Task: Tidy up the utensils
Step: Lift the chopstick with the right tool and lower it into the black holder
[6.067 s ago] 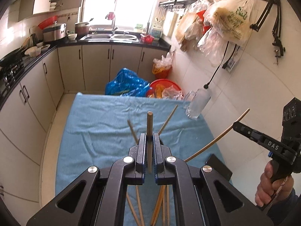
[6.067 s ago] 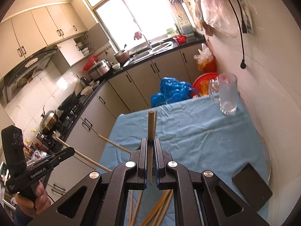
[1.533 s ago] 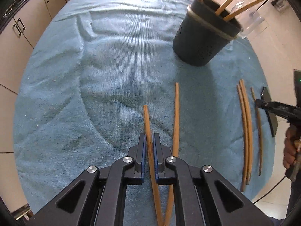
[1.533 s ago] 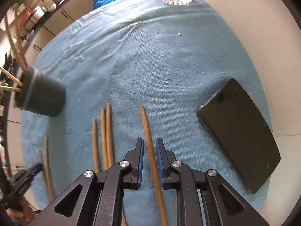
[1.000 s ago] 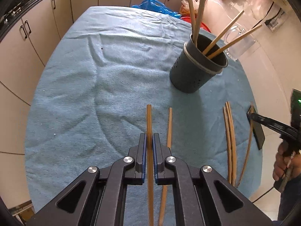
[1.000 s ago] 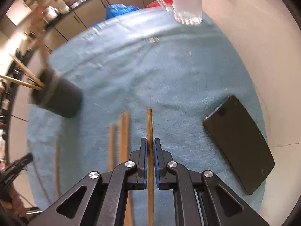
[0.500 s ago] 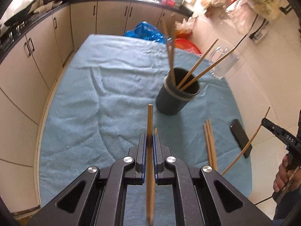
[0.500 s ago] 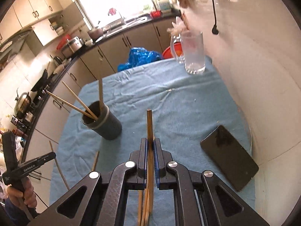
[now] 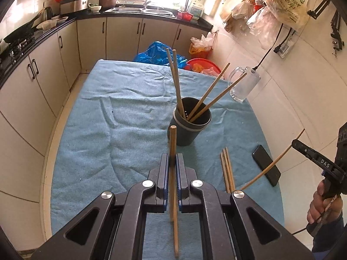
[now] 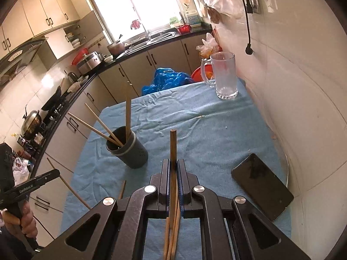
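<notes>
Four wooden chopsticks [image 9: 213, 88] stand in a round dark plastic holder [image 9: 189, 127] with small holes in its wall; two of them lean left and two lean right in the left wrist view. The holder stands near the middle of a table covered with a blue towel cloth [image 9: 130, 112] that is soft and wrinkled.

One more thin round chopstick [image 9: 172, 151] is clenched between the blue pads of the left gripper [image 9: 172, 162], above the cloth and just before the holder. The right gripper [image 10: 173, 173] also grasps one chopstick [image 10: 173, 147], with its jaws closed tight on it.

Three chopsticks [image 9: 226, 169] lie flat and close together on the cloth, right of the holder. One other chopstick [image 10: 122, 189] lies on the near side, partly hidden.

One flat black phone [image 10: 262, 186] with a glossy screen lies at the right edge of the table. One clear glass mug [image 10: 223, 78] with a handle stands at the far right corner.
</notes>
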`<action>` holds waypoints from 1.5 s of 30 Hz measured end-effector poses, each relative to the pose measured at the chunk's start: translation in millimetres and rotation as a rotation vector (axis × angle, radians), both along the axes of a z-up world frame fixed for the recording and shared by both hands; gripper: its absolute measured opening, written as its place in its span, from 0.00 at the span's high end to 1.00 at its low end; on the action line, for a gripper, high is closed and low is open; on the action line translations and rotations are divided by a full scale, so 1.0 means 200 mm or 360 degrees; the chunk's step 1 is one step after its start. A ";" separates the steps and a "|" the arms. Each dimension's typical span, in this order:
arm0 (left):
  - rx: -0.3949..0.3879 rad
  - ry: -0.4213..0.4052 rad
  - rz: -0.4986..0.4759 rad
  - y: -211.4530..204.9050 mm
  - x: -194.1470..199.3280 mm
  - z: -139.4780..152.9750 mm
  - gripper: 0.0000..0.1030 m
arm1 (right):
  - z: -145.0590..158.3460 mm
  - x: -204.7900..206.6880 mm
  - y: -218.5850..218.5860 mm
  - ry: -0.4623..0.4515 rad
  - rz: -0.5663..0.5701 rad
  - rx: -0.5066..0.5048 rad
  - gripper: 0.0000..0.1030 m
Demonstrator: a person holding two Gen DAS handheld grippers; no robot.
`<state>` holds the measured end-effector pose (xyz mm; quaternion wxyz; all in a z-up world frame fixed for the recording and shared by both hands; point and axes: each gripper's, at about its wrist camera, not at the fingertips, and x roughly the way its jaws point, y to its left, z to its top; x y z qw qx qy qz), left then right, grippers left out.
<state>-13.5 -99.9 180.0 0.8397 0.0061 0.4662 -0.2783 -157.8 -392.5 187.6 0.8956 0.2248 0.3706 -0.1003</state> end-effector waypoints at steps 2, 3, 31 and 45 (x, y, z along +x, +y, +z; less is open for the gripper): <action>-0.0001 -0.0005 -0.0003 -0.01 0.00 0.01 0.95 | 0.01 0.00 0.00 -0.0007 0.0002 -0.0004 0.94; -0.0003 -0.0008 -0.0003 -0.01 0.00 0.01 0.95 | 0.02 0.00 0.00 -0.0011 0.0001 -0.0003 0.94; -0.0092 -0.0197 -0.0032 -0.08 0.07 0.34 0.95 | 0.23 0.10 0.00 -0.0144 0.0071 0.0033 0.94; -0.0151 -0.0365 -0.0104 -0.20 0.13 0.64 0.95 | 0.44 0.29 0.08 -0.0258 0.0147 0.0042 0.94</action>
